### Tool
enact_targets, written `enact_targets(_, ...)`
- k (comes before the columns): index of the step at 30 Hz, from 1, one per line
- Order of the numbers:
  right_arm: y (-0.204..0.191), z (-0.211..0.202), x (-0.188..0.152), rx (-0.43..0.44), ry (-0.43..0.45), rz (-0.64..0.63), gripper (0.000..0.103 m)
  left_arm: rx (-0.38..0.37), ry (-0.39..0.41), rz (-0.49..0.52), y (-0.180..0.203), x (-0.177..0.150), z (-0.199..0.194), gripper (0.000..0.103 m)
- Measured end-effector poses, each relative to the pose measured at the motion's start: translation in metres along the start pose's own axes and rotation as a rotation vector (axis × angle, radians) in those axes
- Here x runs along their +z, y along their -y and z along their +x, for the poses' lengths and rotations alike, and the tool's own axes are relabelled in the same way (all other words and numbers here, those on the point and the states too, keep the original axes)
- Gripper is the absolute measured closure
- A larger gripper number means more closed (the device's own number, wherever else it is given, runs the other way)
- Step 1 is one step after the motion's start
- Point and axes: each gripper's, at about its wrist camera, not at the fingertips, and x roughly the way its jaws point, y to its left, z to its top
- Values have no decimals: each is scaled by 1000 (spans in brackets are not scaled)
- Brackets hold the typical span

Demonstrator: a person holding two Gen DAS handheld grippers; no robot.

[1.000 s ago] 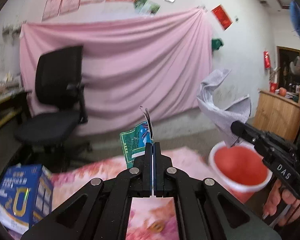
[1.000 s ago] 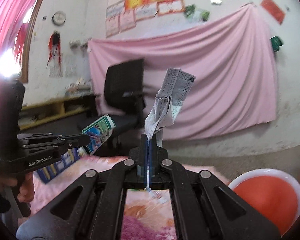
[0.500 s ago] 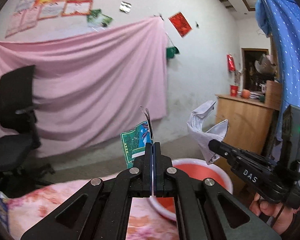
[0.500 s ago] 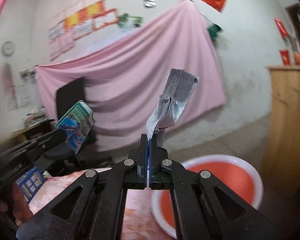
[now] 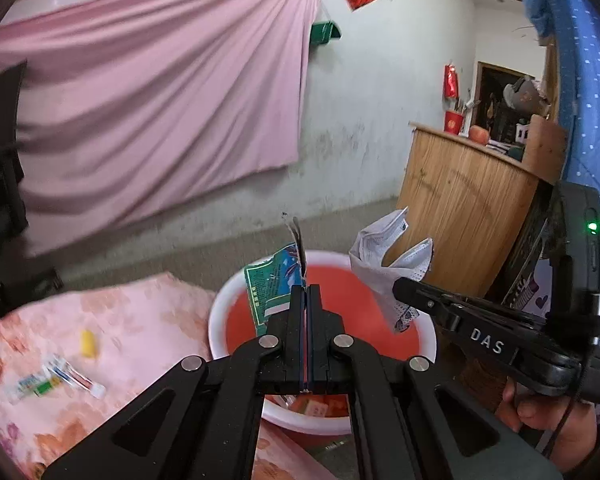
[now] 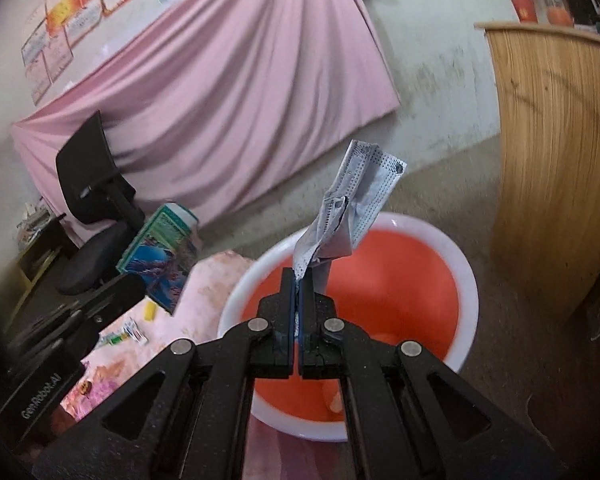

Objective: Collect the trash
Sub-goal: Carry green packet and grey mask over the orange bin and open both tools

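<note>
Gripping one green wrapper (image 5: 270,284) in left claw (image 5: 307,292), one face mask (image 6: 354,216) in right claw (image 6: 298,280), one red basin (image 6: 466,280) below

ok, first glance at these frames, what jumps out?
The red basin with its white rim, low and centre in both views. Over it, the right gripper pinches a crumpled face mask, and the left gripper pinches a green wrapper. Behind, a pink sheet covers the wall.
</note>
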Motion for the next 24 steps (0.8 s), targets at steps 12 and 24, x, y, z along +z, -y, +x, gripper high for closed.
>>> enact_targets(12,10,12,-8,-16,-73,12,78,-13,-131,-9,-3,-3,27,103)
enact_targets(24,9,15,-9,-32,-96,7,76,-26,-174,-40,-13,-10,31,103)
